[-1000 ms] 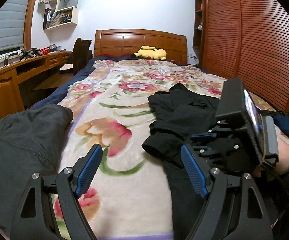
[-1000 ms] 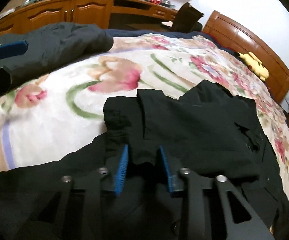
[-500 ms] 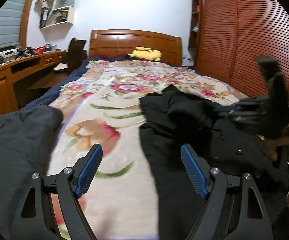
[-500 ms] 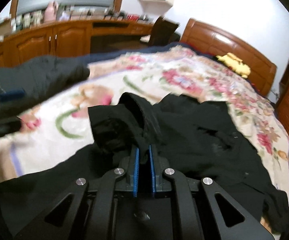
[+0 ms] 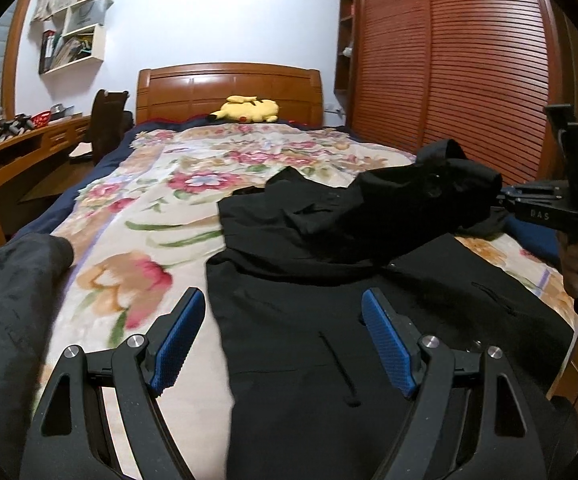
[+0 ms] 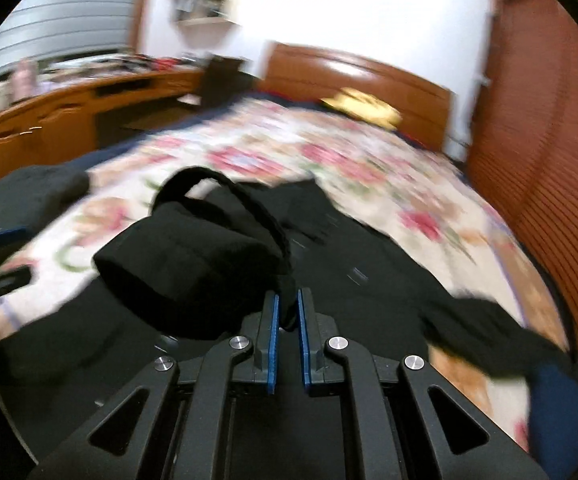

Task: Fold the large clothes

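The black jacket [image 5: 389, 312] is spread on the bed [image 5: 161, 208], over a floral blanket of soft, fleecy appearance. The garment is of matte, smooth woven cloth, with slit pockets and small snaps visible on the front. The body lies roughly flat; no completed fold is visible. One sleeve [image 5: 417, 200] is raised off the body, its cuff end held up toward the right side of the bed.

The right hand-held gripper [image 6: 287, 316] is closed almost fully, with a thin pinch of the sleeve cloth clamped between its blue ribbed pads. The sleeve bulges in a rounded tube beside the jaws.

The left hand-held gripper [image 5: 285, 340] is held wide apart above the near hem of the jacket; nothing is gripped between its pads.

The task is judged to be at an early stage: the sleeve is yet to be laid across the body, and the remaining folds are still to be made. A second dark grey garment [image 5: 5, 300] lies at the left edge of the bed, unfolded.
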{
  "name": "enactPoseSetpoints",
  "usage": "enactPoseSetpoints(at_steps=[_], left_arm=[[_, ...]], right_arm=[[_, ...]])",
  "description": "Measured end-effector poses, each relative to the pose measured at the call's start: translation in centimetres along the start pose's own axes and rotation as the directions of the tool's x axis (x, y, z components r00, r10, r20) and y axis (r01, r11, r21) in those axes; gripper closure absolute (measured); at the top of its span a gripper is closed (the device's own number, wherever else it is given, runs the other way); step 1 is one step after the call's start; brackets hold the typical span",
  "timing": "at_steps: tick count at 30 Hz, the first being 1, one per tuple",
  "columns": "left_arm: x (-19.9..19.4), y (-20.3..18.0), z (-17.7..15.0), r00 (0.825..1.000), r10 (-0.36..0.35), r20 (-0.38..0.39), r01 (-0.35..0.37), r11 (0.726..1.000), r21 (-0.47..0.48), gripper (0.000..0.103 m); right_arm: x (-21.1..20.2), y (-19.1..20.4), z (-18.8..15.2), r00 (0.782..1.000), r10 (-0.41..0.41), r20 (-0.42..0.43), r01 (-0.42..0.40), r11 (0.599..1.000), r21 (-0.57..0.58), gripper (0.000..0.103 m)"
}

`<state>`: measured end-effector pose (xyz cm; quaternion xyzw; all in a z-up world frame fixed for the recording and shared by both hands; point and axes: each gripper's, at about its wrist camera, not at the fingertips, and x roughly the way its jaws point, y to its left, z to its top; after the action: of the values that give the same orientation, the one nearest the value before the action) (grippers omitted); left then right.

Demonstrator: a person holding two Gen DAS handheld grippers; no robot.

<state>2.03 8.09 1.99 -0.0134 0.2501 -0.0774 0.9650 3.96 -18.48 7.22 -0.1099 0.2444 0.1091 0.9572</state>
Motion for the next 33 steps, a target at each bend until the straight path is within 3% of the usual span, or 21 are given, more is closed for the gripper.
enactPoseSetpoints(at_steps=[3,7,11,22,24,28,33], left_arm=[[0.4,-1.1,0.0,1.0,-0.012,-0.008,0.012,1.0,0.017,0.022],[0.8,-2.4,0.0,1.0,-0.025,-0.013,0.026,0.999,0.029,0.022],[1.1,-3.2,0.0,0.999,-0.03,-0.019,0.031,0.999,0.031,0.022],[2.1,-4.4,0.0,0.998,-0.046,-0.032,0.047,0.998,0.029,0.022],[2.1,-4.6,-0.1,0.997,-0.064,-0.032,0.065,0.998,0.022,0.022],[2.2,-5.3,0.0,0.996,-0.081,-0.025,0.081,0.996,0.027,0.022],[2.6,-6.1,0.4,0.995,-0.102,-0.017,0.103,0.994,0.028,0.022]], right_arm=[[-0.3,-1.2,-1.9,0.999,-0.035,-0.024,0.036,0.998,0.054,0.094],[-0.3,-2.7,-4.5,0.997,-0.021,-0.072,0.031,0.991,0.133,0.094],[-0.7,-3.1,-6.4,0.994,-0.039,-0.107,0.052,0.991,0.121,0.094],[-4.4,-3.1,-5.6,0.998,-0.025,-0.058,0.03,0.997,0.073,0.094],[-4.9,-2.8,-6.0,0.998,-0.031,-0.05,0.034,0.998,0.056,0.09],[-4.5,-3.2,-6.3,0.996,-0.069,-0.056,0.071,0.997,0.037,0.06],[-1.6,-4.9,-7.1,0.992,-0.062,-0.113,0.07,0.995,0.069,0.056]])
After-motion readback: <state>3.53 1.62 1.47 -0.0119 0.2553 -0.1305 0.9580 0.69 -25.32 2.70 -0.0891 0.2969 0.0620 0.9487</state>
